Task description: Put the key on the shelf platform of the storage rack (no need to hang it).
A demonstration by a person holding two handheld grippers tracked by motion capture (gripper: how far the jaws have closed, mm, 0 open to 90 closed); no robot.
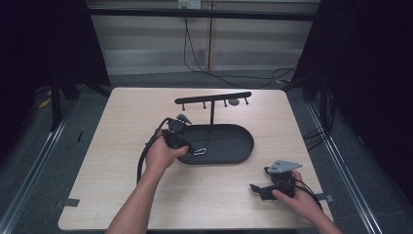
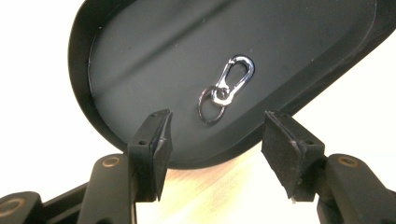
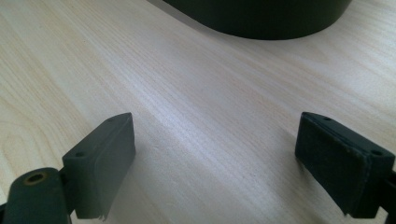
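A black oval tray [image 1: 243, 141] with a T-shaped hook stand [image 1: 213, 97] sits mid-table. In the tray lies a silver carabiner clip with a key ring [image 1: 200, 151] [image 2: 228, 85]. My left gripper [image 1: 181, 144] [image 2: 215, 140] hovers over the tray's near-left rim [image 2: 84, 98], open, with the clip a short way beyond its jaws and nothing between them. My right gripper [image 1: 257, 189] [image 3: 212, 158] rests low over the bare wood at the front right, open and empty. The tray's edge [image 3: 261, 18] shows at the top of the right gripper view.
The pale wooden table [image 1: 131, 195] has bare room at the front and left. A small round dark object [image 1: 234, 102] hangs near the stand's bar. Cables [image 1: 199, 58] run across the floor behind the table.
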